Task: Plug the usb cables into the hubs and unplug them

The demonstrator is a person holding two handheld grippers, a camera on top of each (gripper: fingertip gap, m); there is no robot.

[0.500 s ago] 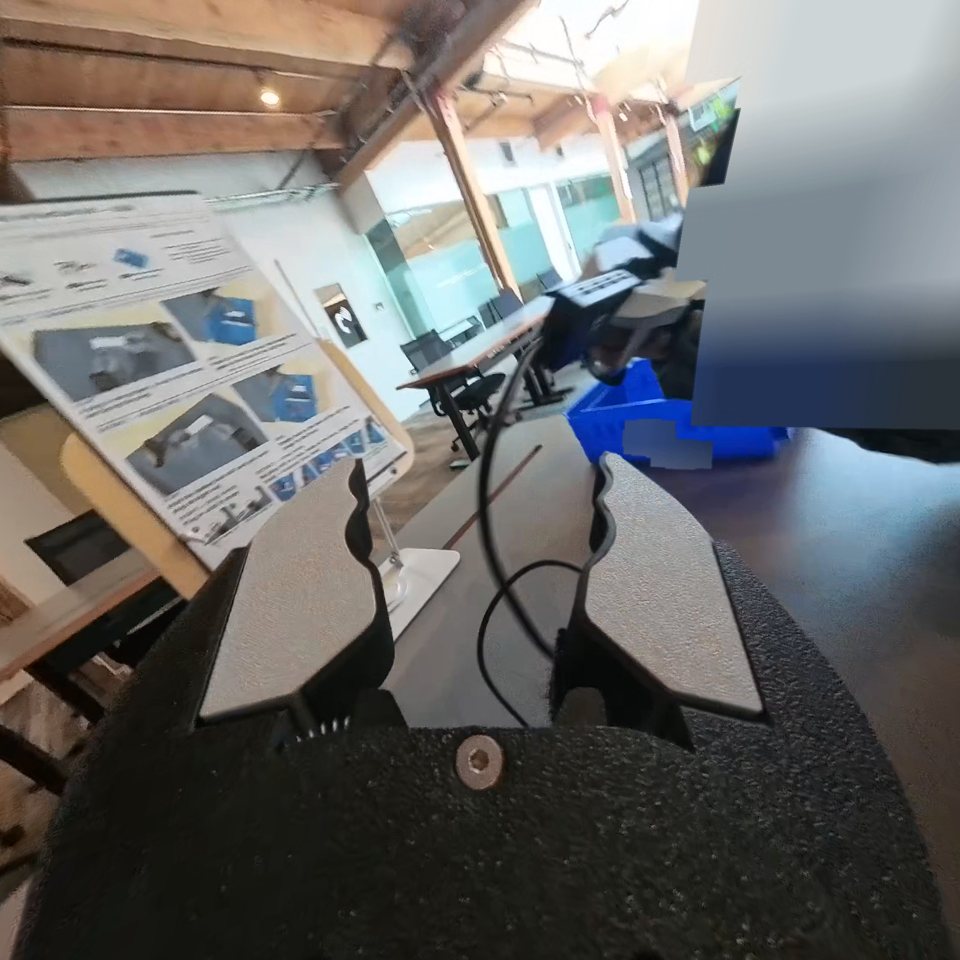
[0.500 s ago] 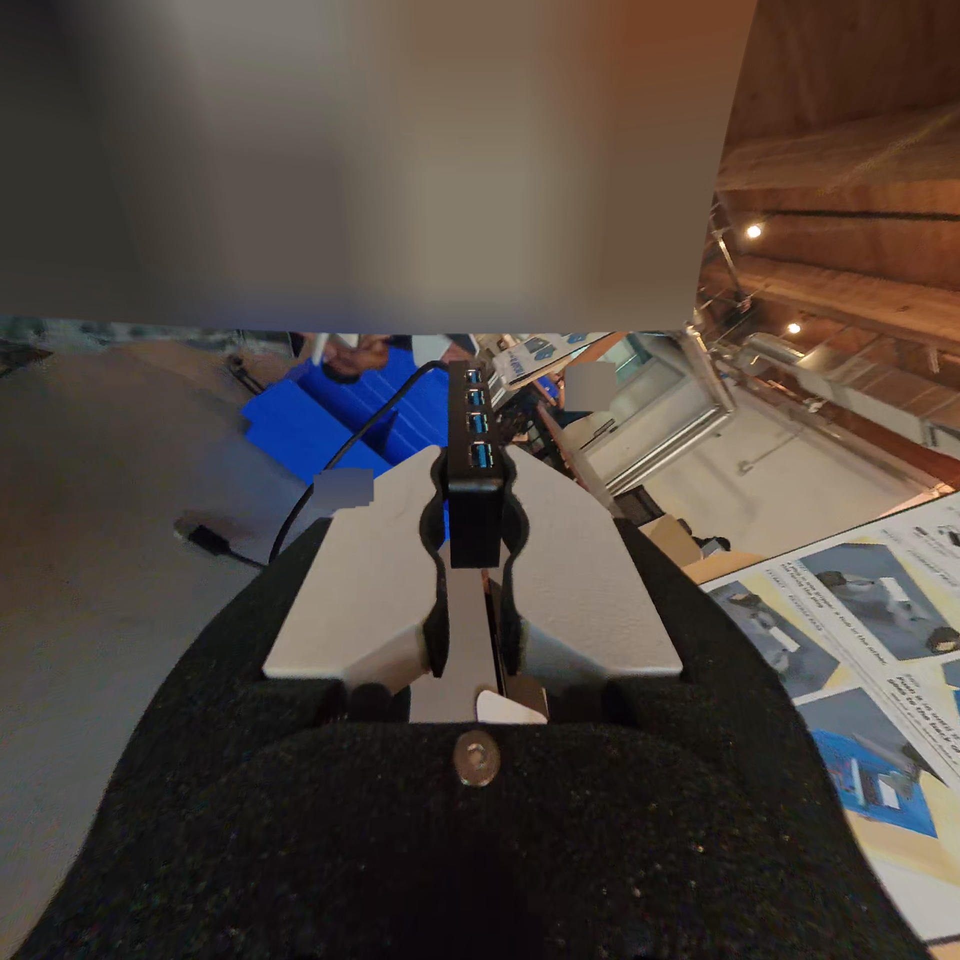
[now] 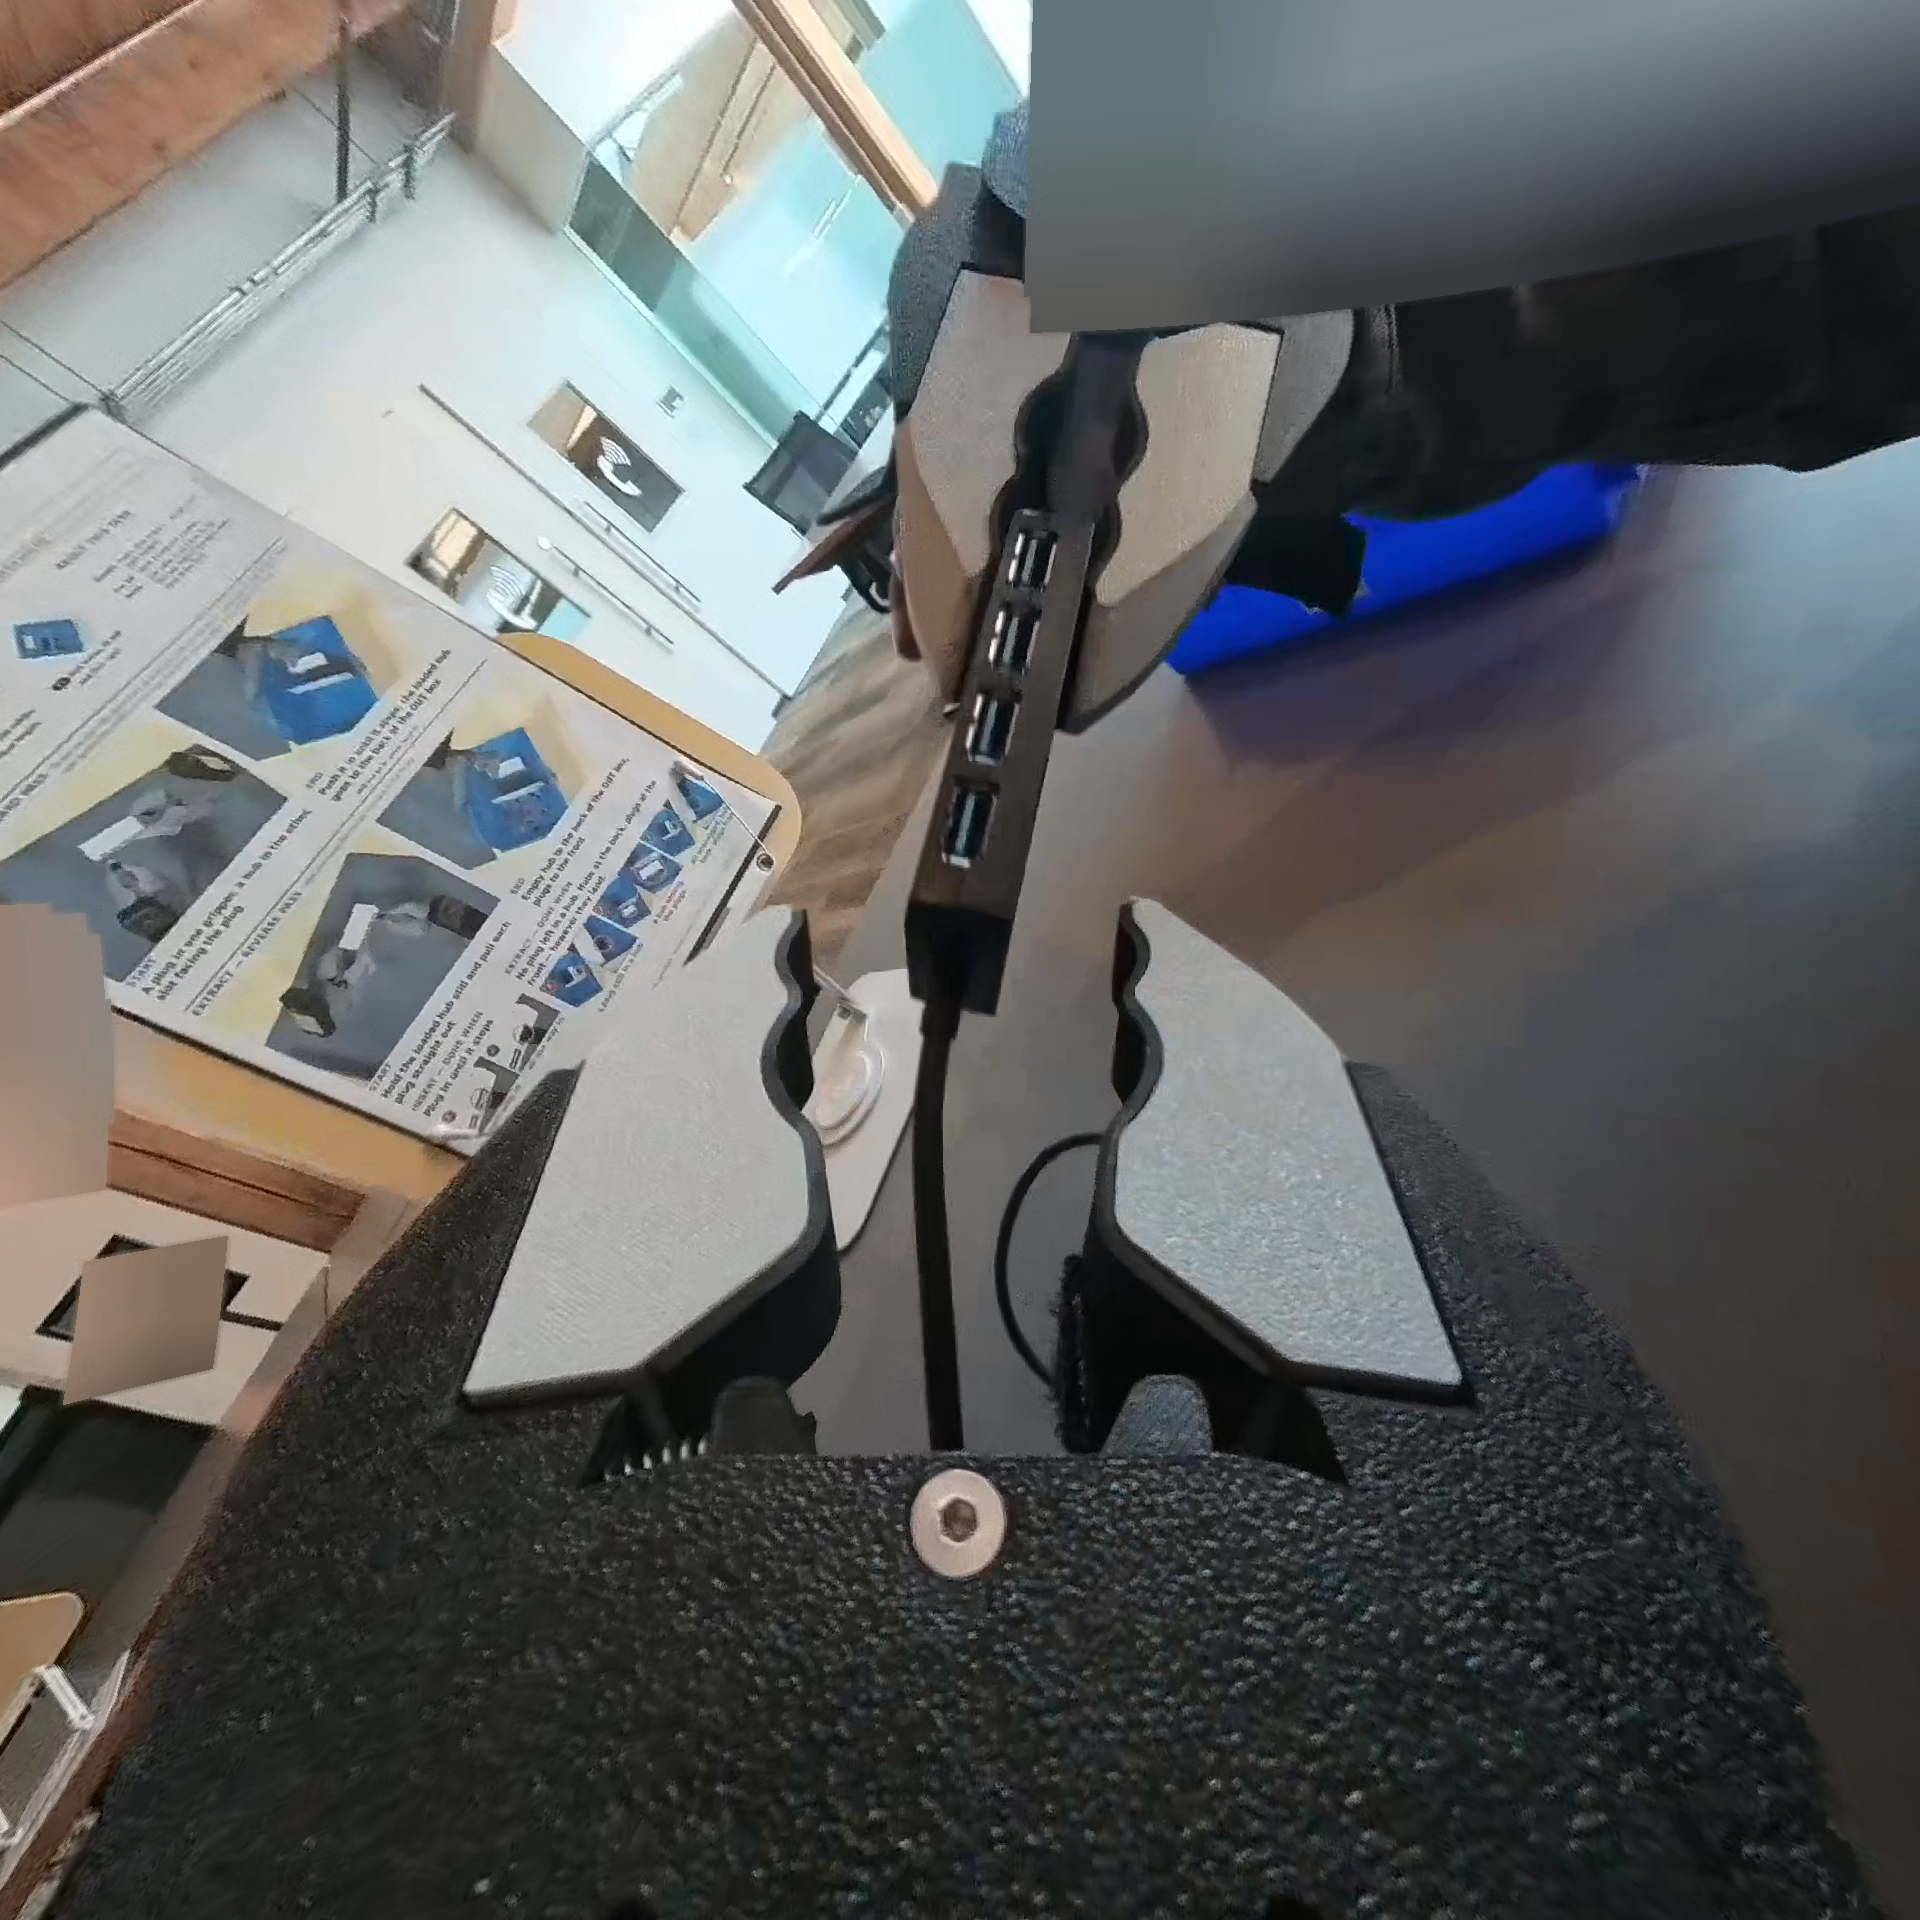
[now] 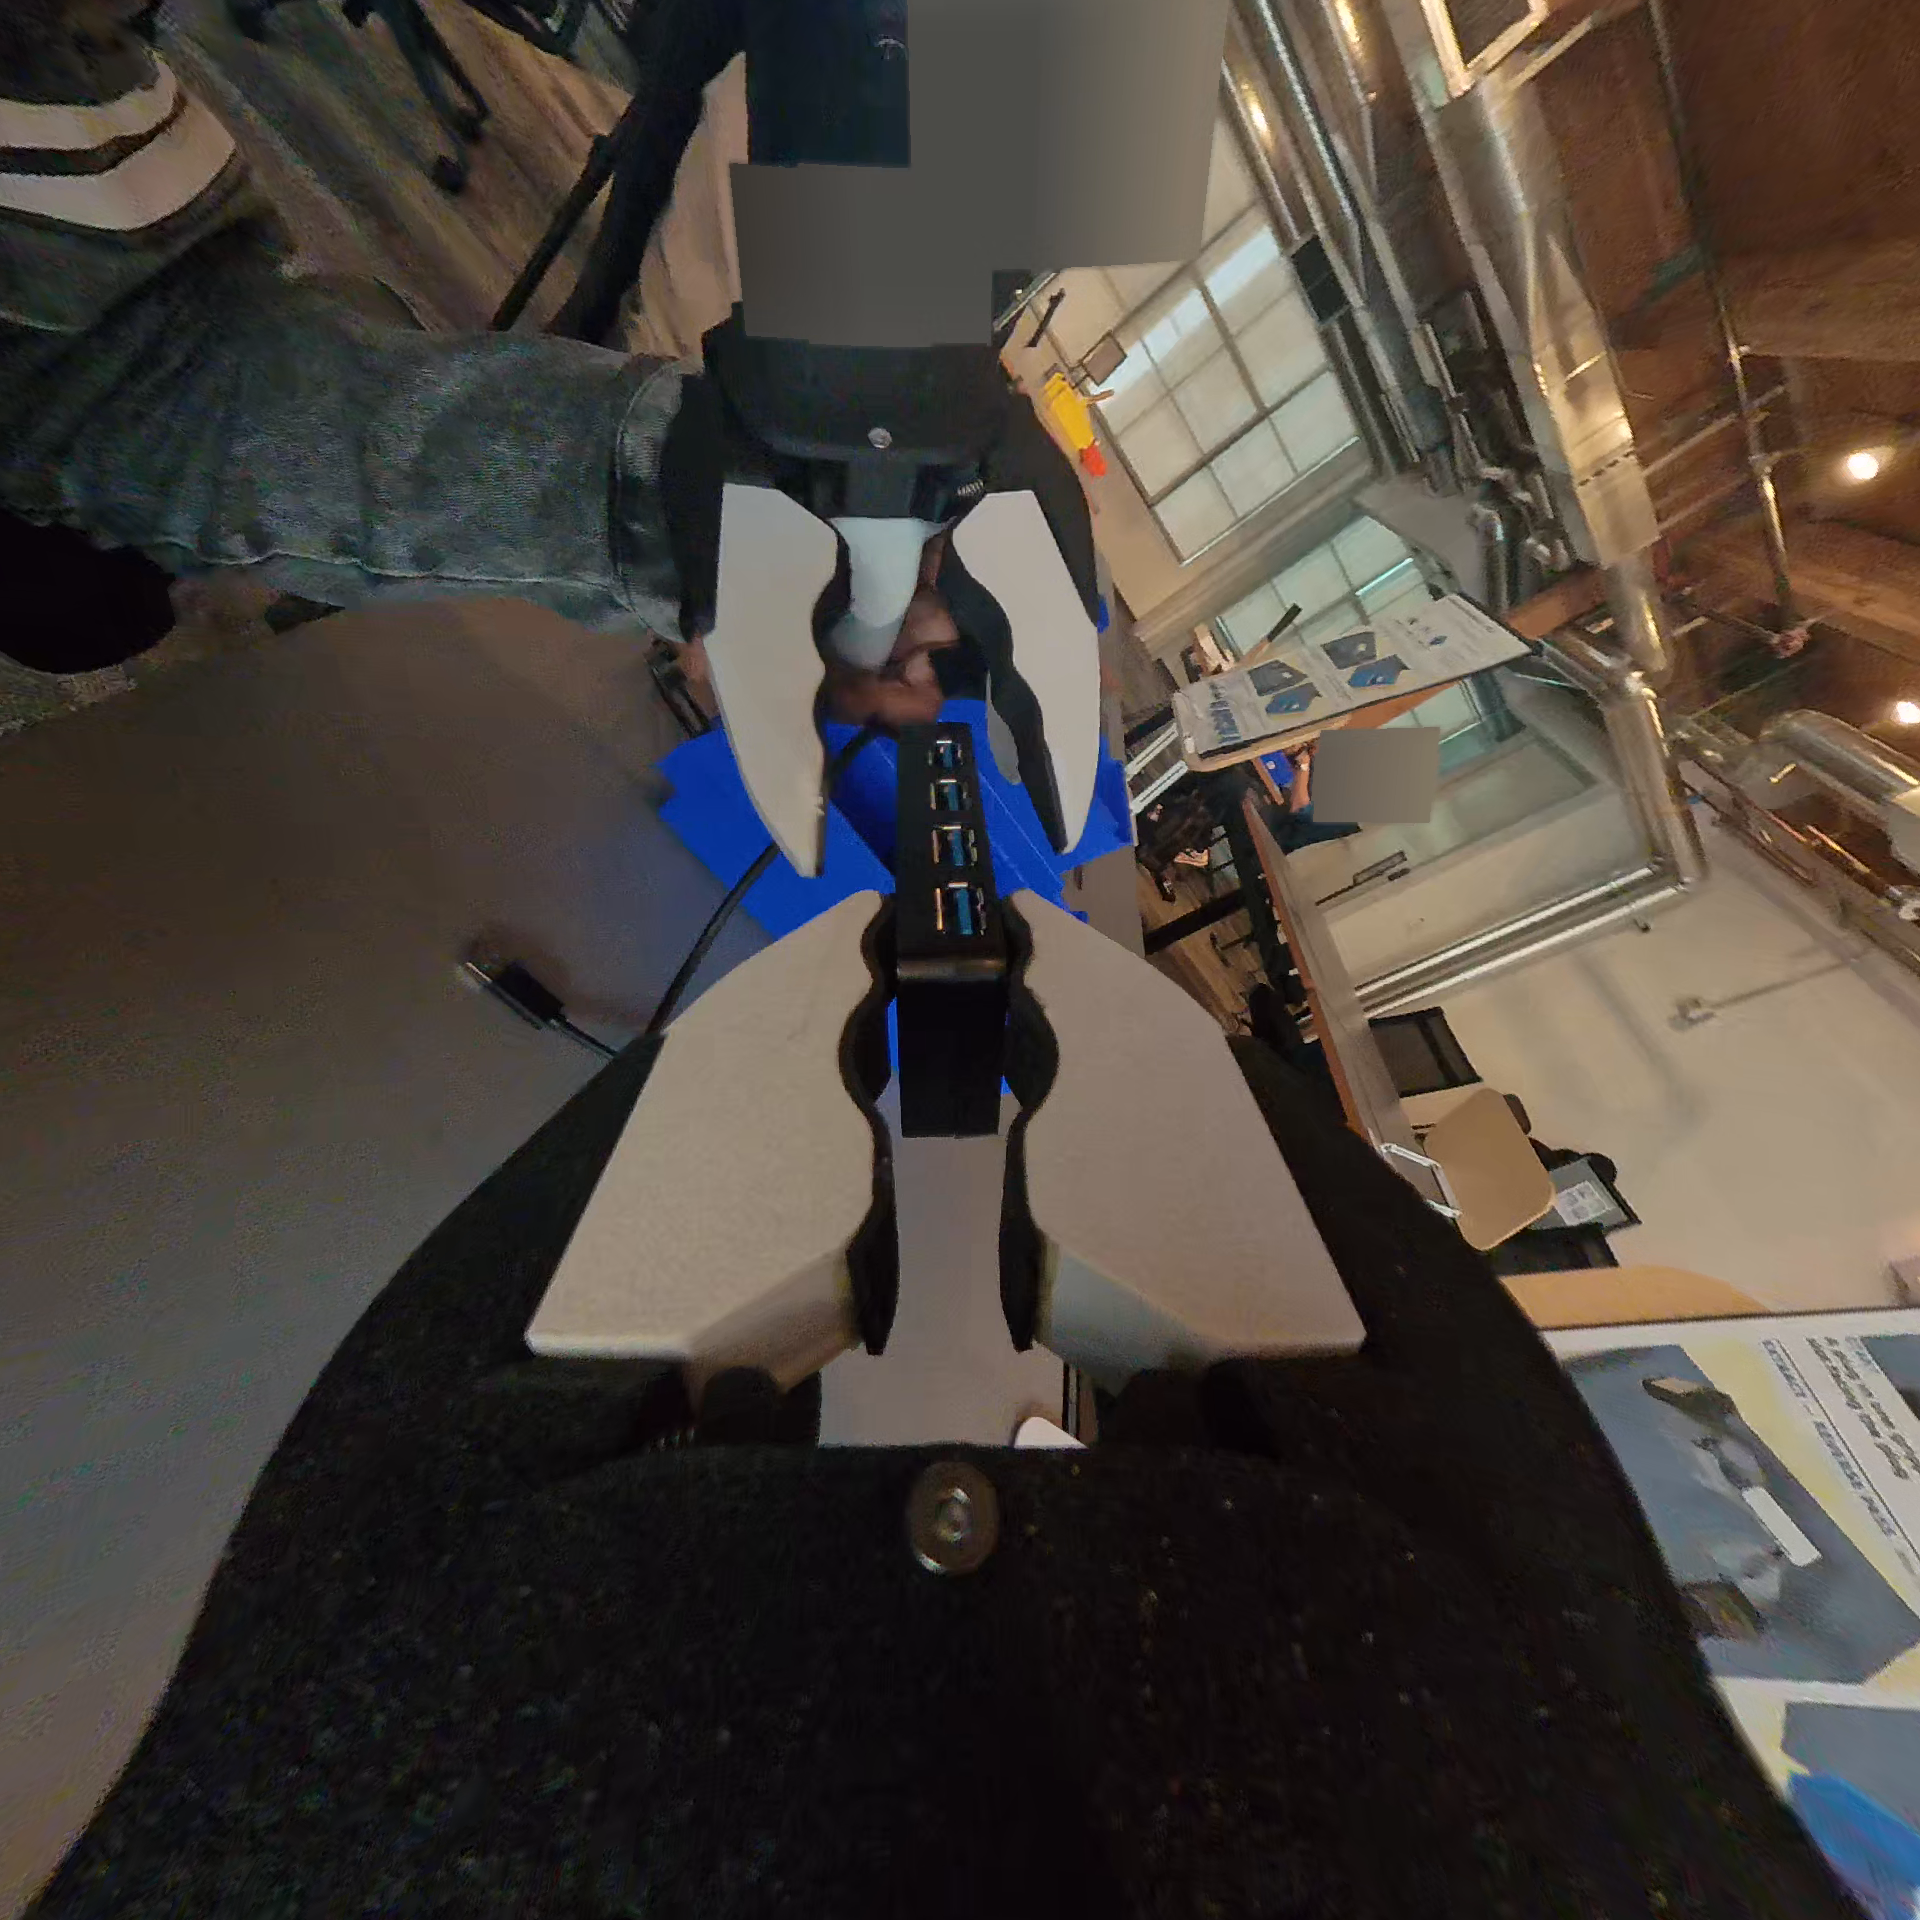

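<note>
Holding the black hub [image 4: 951,966] by one end, our right gripper [image 4: 948,1029] is clamped tight on it at the centre of the right wrist view, so that the row of four blue ports faces up and stays clear of the fingers. We judge the grip sits at that end on purpose: it leaves every port free for a plug.

Our left gripper [image 3: 961,1029] faces it from the other side with its jaws spread wide and nothing between the pads. In the left wrist view the hub [image 3: 992,769] hangs in mid-frame just above those open fingers, its own black cable [image 3: 935,1226] running down through the gap without being pinched. We read this as lining up to take the lead, or to steady the hub, though no grasp has been made.

A loose plug [image 4: 514,992] lies on the dark table [image 4: 260,883] at the left of the right wrist view, apart from the hub, so nothing looks plugged in yet. Blue bins [image 4: 727,821] sit behind the hub.

An instruction sheet [image 3: 343,831] with photos and printed text stands on a holder at the left of the left wrist view; we leave its wording aside. We see no brand mark on the hub.
</note>
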